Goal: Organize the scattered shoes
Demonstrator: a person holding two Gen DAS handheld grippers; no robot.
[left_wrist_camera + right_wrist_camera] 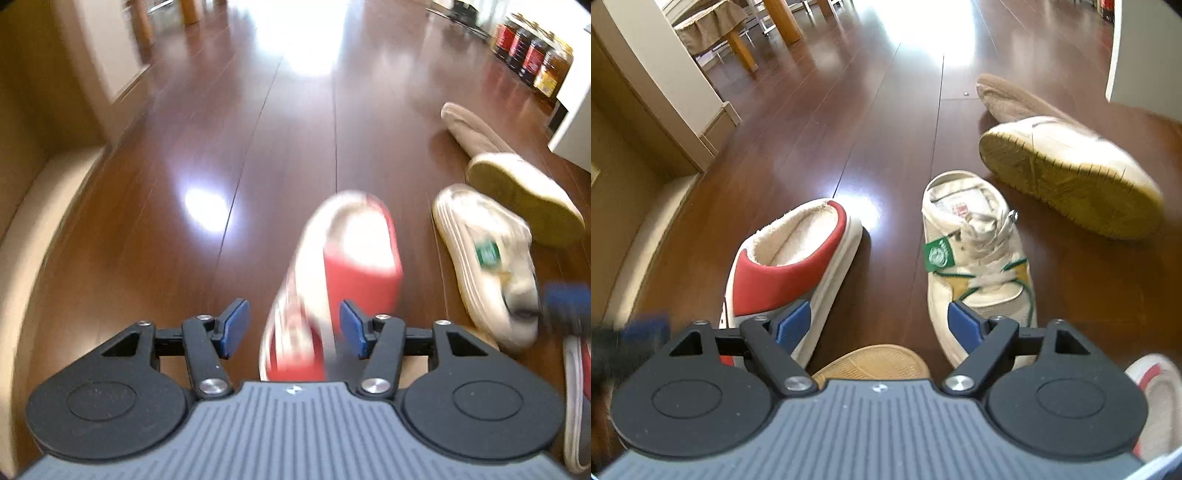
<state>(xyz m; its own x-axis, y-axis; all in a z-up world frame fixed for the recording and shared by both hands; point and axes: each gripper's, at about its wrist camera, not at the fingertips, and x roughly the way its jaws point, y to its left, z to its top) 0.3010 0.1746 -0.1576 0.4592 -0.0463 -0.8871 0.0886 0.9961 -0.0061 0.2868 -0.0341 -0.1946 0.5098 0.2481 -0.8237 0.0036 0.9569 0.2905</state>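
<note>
Hovering over the wooden floor (849, 122), both grippers look down on a scatter of shoes, none yet paired.

Far left in the right wrist view sits the red slipper (790, 266), upright, apart from the others. In the left wrist view the left gripper (291, 326) has this slipper passing between its blue pads, but the picture is smeared and I cannot tell whether the pads press it; the jaws stand partly apart. If they merely straddle it, closing late could pinch only the soft collar and let it tip or drop.

Right of it lies the cream sneaker with a green tag (975, 258), upright, its toe under the right gripper (877, 325). That gripper's jaws are wide and hold nothing; a tan sole (875, 363) shows just below them. Closing here risks catching the wrong shoe or loose laces.

Further right, a white sneaker (1071, 173) lies tipped on its side, sole showing, against a tan slipper (1015, 99) behind it. Lifting one could drag the other.

At the near right edge another red-and-white shoe (1156, 398) is barely in view, easily knocked.
</note>
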